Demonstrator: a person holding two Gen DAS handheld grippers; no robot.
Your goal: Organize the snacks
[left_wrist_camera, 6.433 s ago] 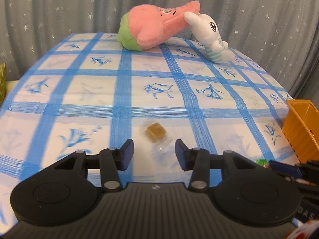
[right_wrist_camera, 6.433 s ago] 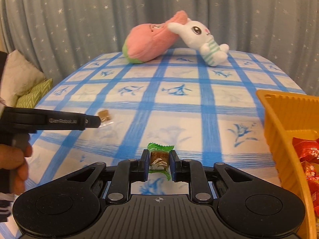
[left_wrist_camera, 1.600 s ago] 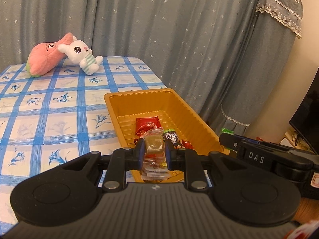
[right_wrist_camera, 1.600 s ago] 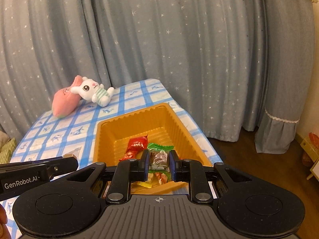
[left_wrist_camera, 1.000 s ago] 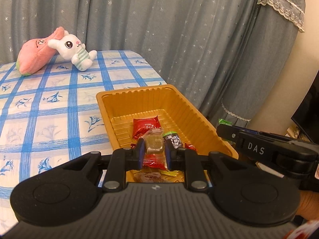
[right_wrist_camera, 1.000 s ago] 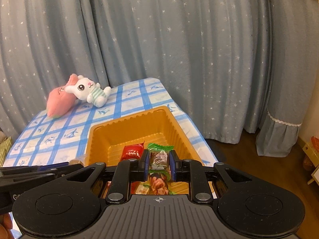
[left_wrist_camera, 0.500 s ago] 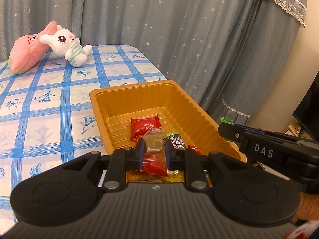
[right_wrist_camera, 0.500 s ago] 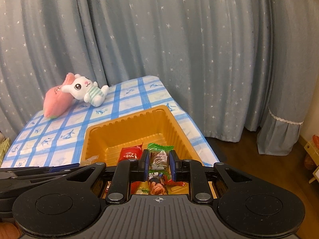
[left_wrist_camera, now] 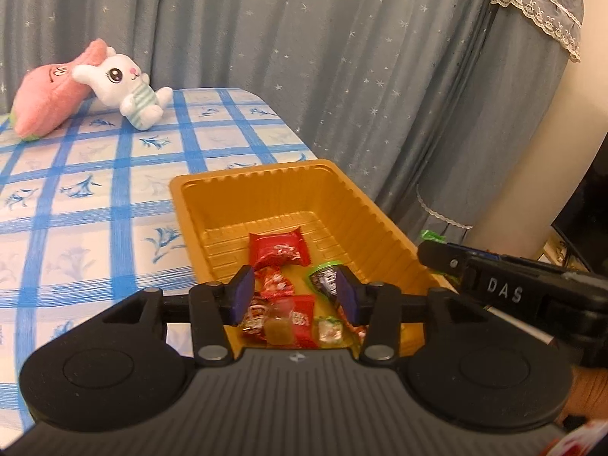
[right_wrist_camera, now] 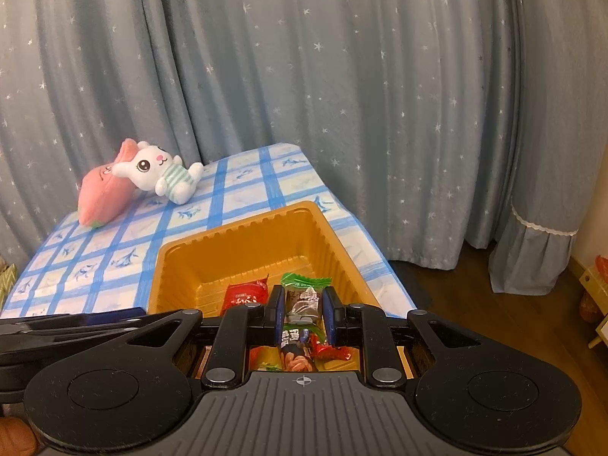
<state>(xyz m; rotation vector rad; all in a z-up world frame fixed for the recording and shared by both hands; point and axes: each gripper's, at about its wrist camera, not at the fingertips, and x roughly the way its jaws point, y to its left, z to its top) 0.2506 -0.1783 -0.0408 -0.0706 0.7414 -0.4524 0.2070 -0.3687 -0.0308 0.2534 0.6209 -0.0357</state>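
Observation:
An orange snack tray sits at the right edge of the blue-checked table and holds several wrapped snacks. My left gripper hovers over the tray's near end with its jaws opening. The brown candy in clear wrap lies loose below them among red packets, no longer pinched. My right gripper is shut on a green-wrapped chocolate bar above the tray. In the left wrist view the right gripper reaches in from the right side, a green wrapper end showing at its tip.
A pink plush and a white rabbit plush lie at the table's far end. Grey starred curtains hang behind and right of the table. Beyond the tray the table edge drops to a wooden floor.
My left gripper's jaws have parted and the brown candy has dropped out of them into the tray. The right gripper still grips the green-wrapped bar in the same place.

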